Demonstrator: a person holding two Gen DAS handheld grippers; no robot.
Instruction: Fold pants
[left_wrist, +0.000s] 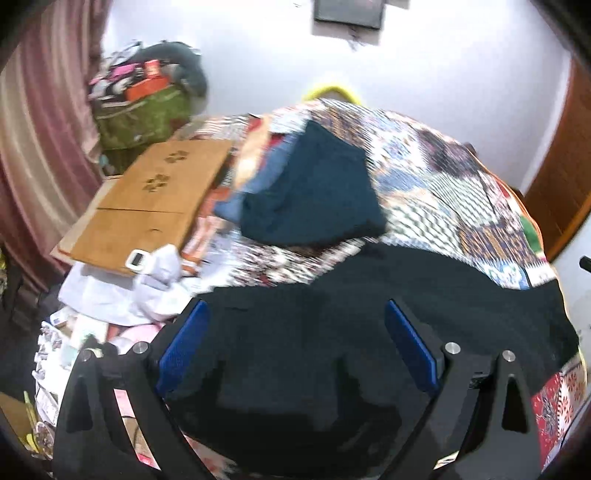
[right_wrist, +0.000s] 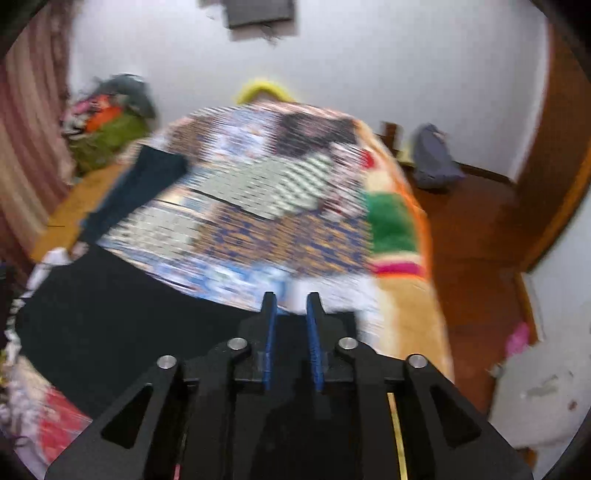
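bed: I see a patchwork quilt (left_wrist: 436, 177) covering it
on top: teal folded garment (left_wrist: 317, 192), over blue cloth
left side: flat cardboard (left_wrist: 147, 206), green bag (left_wrist: 144, 114) stuffed with clutter
wall: pink curtain (left_wrist: 44, 129)
floor: grey bag (right_wrist: 436, 158), pretty blurry

Left gripper (left_wrist: 295, 347) wide open above black pants (left_wrist: 424, 295).
Beyond pants on quilt (left_wrist: 443, 177): folded teal garment (left_wrist: 314, 192).

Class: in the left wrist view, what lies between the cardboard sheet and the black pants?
A crumpled white cloth lies between the cardboard sheet and black pants.
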